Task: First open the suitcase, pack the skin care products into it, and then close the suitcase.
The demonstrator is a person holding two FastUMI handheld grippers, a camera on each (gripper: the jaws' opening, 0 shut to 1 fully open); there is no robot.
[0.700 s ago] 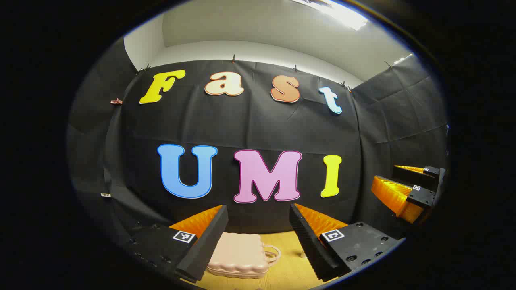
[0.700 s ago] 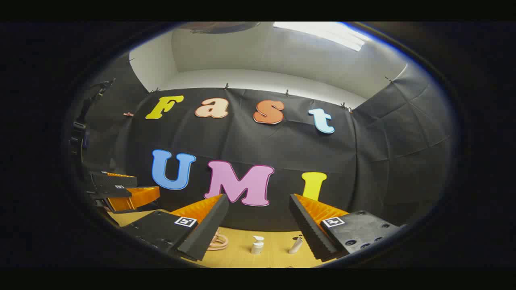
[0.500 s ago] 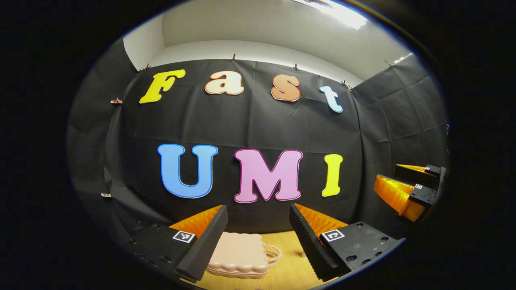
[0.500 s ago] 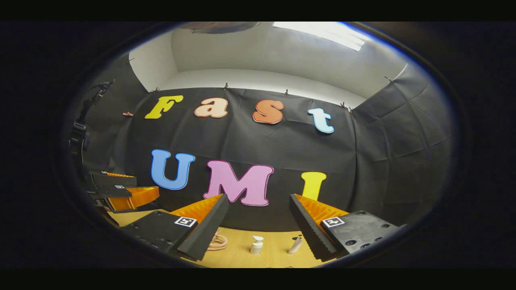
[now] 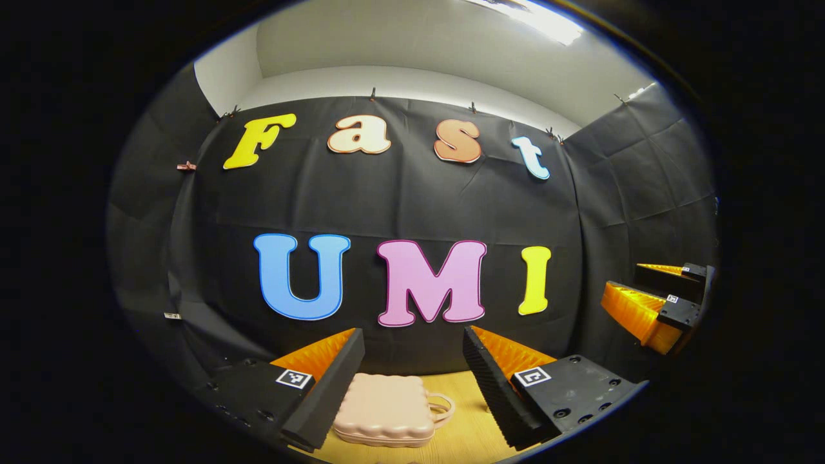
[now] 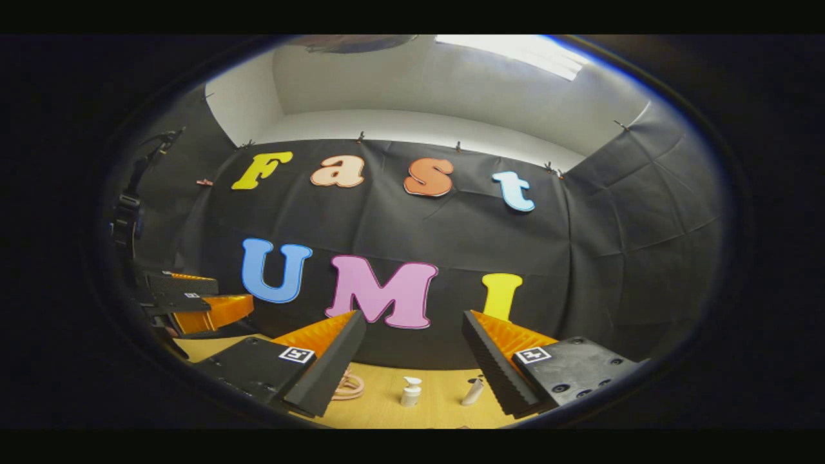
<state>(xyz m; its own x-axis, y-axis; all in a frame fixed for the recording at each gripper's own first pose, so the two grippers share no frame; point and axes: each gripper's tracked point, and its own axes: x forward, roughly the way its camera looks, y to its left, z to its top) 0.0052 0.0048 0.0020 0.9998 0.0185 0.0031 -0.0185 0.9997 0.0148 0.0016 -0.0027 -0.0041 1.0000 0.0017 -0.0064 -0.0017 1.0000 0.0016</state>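
Note:
A small pink suitcase with a scalloped edge lies closed on the wooden table, its handle pointing right. My left gripper hangs open above and in front of it, fingers apart with nothing between them. In the right gripper view, a white pump bottle and a small white tube stand on the table, beyond my open right gripper. The suitcase handle peeks out beside the right gripper's left finger. Each gripper appears at the edge of the other's view: right gripper, left gripper.
Black cloth walls close the booth behind and on both sides. The table's far edge meets the back wall just beyond the suitcase and bottles.
The left gripper view has shifted slightly, so the suitcase sits a little farther right and lower. The right gripper has hardly moved.

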